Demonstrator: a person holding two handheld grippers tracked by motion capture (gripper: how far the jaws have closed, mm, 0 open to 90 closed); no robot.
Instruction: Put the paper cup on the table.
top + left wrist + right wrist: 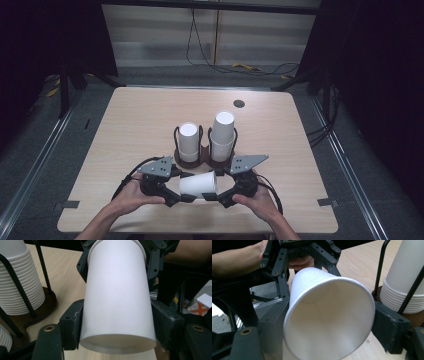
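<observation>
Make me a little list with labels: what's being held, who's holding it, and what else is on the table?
held thing: white paper cup, lying sideways between both grippers
left gripper: shut on the cup near its base
right gripper: jaws on either side of the cup's open end; contact unclear
behind: two cup stacks, the left stack shorter, the right stack taller
stand: dark wooden holder with black wire loops
surface: light wooden table

Even overhead light falls on the table (150,115), bright against dark, murky surroundings at left and right. Shadows are soft and short. The high view is slightly grainy. Both gripper views are sharp near, softer far, without glare.
</observation>
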